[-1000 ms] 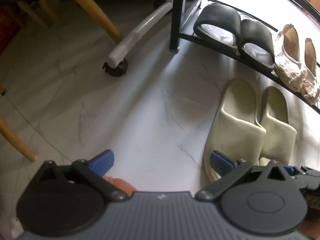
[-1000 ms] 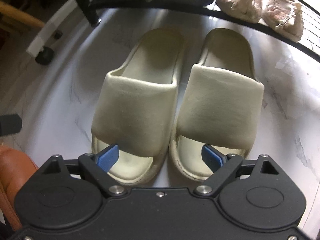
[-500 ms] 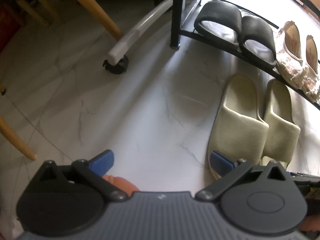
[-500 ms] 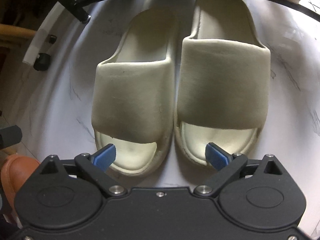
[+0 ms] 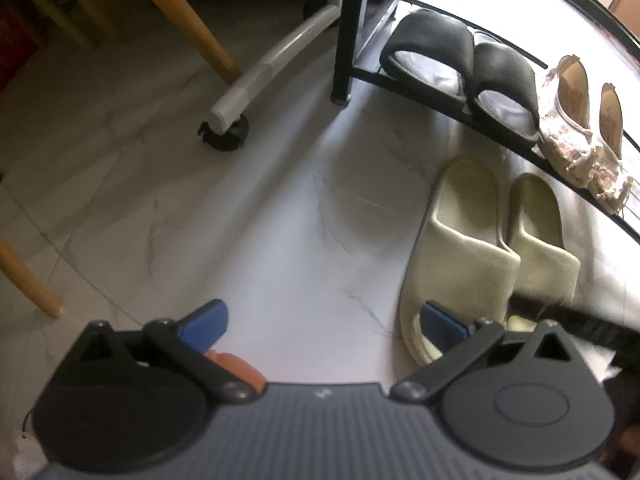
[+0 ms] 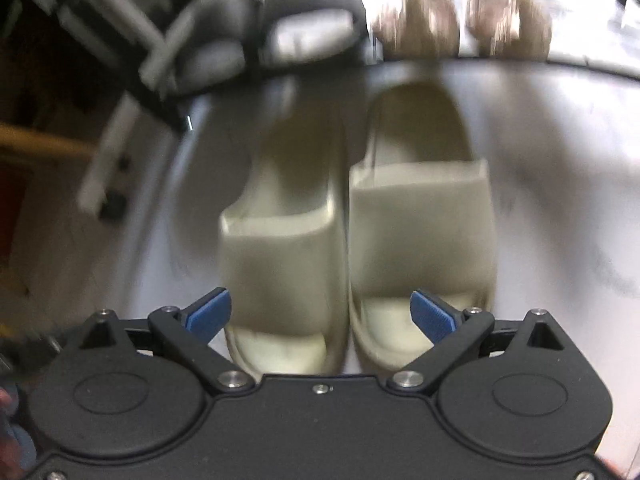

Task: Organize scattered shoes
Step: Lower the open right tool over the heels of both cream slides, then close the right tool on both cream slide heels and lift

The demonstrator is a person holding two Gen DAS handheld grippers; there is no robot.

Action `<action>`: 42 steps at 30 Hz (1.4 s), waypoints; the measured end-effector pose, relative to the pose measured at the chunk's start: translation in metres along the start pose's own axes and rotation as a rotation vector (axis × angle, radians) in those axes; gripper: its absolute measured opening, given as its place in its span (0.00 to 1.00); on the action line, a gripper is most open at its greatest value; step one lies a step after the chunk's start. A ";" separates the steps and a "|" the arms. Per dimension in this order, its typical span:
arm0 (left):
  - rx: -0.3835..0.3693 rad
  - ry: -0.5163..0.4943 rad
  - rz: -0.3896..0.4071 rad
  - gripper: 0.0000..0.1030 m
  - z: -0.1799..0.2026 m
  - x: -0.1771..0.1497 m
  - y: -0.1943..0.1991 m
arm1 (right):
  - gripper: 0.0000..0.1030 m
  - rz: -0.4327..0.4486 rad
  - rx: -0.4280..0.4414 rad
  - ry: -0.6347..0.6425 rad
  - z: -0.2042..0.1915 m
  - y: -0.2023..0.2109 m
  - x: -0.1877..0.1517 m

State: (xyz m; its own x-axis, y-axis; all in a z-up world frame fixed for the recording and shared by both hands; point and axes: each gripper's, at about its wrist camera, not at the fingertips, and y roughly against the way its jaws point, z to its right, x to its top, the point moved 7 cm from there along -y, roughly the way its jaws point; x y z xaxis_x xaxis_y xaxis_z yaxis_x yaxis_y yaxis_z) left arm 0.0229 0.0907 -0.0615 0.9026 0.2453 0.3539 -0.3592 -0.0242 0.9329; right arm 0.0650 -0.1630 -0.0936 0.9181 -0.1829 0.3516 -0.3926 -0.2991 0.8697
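A pale marble floor (image 5: 248, 216) is spreading in front of a black shoe rack (image 5: 448, 98), which is carrying two black slippers (image 5: 460, 60) and two cream flats (image 5: 576, 120). Two beige slides (image 6: 360, 232) are lying side by side, touching, before it. Both the left gripper (image 5: 324, 318) and right gripper (image 6: 320, 312) are gaping wide, gripping nothing. No writing is readable.

Slide pair (image 5: 492, 248) side by side on floor (image 5: 248, 216), before rack (image 5: 440, 100); two pairs on rack.
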 end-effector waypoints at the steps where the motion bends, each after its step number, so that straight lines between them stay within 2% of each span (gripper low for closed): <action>1: -0.003 0.002 0.003 0.99 0.000 0.001 0.001 | 0.96 0.005 0.016 -0.009 -0.001 0.002 0.011; 4: -0.010 0.006 0.014 0.99 -0.001 0.006 0.002 | 1.00 -0.053 0.054 -0.030 -0.003 -0.008 0.040; 7: 0.017 0.001 0.013 0.99 -0.002 0.008 -0.002 | 1.00 -0.103 -0.023 0.038 -0.005 -0.033 0.055; 10: 0.010 0.022 -0.021 0.99 -0.005 0.009 -0.012 | 1.00 -0.127 -0.113 0.154 -0.012 -0.060 0.066; 13: -0.002 0.040 -0.040 0.99 -0.006 0.011 -0.019 | 1.00 -0.169 -0.114 0.178 -0.017 -0.078 0.066; 17: -0.004 0.031 -0.031 0.99 -0.003 0.013 -0.019 | 1.00 -0.262 -0.106 0.136 -0.015 -0.093 0.058; 25: -0.032 0.047 -0.033 0.99 -0.003 0.012 -0.016 | 1.00 -0.334 -0.082 0.093 -0.016 -0.093 0.045; 29: -0.039 0.056 -0.033 0.99 -0.004 0.013 -0.016 | 1.00 -0.342 -0.115 0.108 -0.021 -0.095 0.045; 32: -0.038 0.064 -0.038 0.99 -0.006 0.013 -0.017 | 0.95 -0.345 -0.135 0.099 -0.025 -0.098 0.048; 35: -0.042 0.073 -0.044 0.99 -0.006 0.013 -0.019 | 0.92 -0.329 -0.138 -0.003 -0.021 -0.098 0.056; 37: -0.044 0.074 -0.046 0.99 -0.006 0.014 -0.020 | 0.86 -0.340 -0.159 -0.043 -0.016 -0.101 0.056; 38: -0.045 0.074 -0.046 0.99 -0.005 0.014 -0.020 | 0.77 -0.350 -0.173 -0.050 -0.013 -0.102 0.055; 40: -0.049 0.072 -0.046 0.99 -0.004 0.014 -0.020 | 0.66 -0.362 -0.214 -0.075 -0.006 -0.104 0.053; 42: -0.054 0.069 -0.044 0.99 -0.002 0.015 -0.019 | 0.63 -0.367 -0.227 -0.075 -0.003 -0.106 0.053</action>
State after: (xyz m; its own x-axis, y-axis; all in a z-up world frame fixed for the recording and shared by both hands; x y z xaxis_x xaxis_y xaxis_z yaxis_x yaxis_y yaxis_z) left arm 0.0426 0.0971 -0.0742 0.9002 0.3108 0.3051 -0.3330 0.0396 0.9421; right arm 0.1554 -0.1380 -0.1659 0.9848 -0.1732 -0.0137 -0.0118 -0.1452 0.9893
